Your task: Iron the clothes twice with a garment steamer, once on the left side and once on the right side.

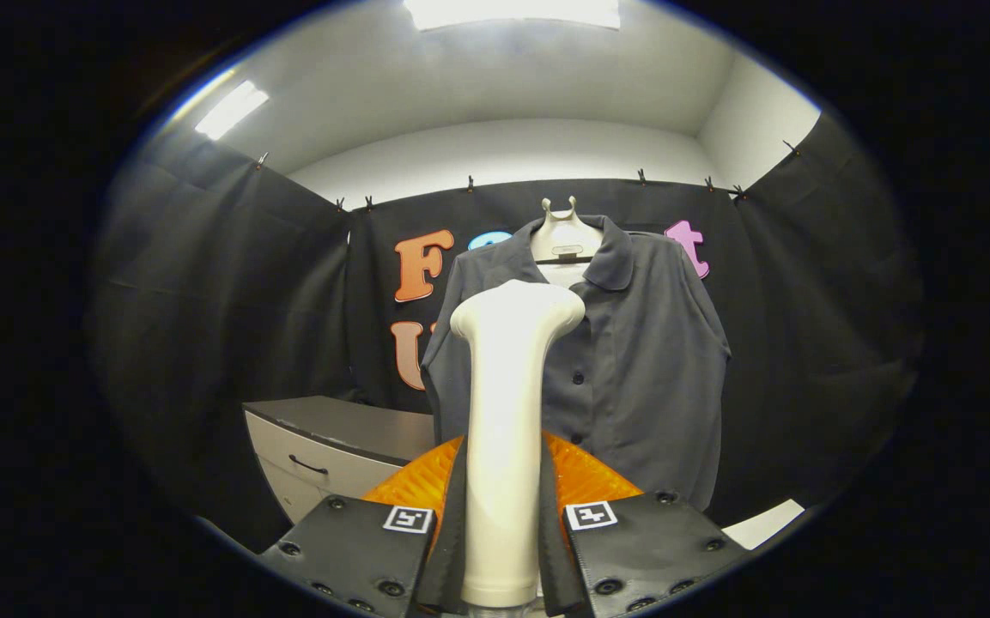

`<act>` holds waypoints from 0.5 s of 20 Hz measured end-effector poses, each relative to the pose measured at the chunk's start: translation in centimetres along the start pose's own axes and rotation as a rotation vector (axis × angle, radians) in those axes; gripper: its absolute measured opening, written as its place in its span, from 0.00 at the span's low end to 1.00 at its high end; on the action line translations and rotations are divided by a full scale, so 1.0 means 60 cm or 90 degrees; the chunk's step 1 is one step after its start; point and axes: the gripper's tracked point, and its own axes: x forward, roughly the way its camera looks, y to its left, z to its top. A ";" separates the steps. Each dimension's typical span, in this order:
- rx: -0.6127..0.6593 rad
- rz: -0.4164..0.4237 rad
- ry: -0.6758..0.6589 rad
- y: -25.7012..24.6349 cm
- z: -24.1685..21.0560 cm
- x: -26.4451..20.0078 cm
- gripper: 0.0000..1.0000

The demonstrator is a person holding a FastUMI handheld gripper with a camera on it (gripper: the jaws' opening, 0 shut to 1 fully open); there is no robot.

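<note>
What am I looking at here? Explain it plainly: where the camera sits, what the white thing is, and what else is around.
The camera rides on a handheld two-finger gripper and looks forward along its fingers, which show at the bottom. The gripper is shut on a white garment steamer: both fingers press on its handle, and its wide head points up, toward the clothing. Beyond the steamer hangs a grey button-up shirt on a white hanger, in front of the booth's black cloth wall. Beside the shirt stands a cabinet with a drawer, and on the other side lies a white sheet-like piece; I cannot tell what it is.
</note>
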 end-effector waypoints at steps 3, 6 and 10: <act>-0.001 0.002 0.005 0.001 -0.011 0.029 0.42; 0.001 0.006 0.019 0.002 -0.029 0.067 0.42; 0.003 0.002 0.030 -0.002 -0.044 0.132 0.42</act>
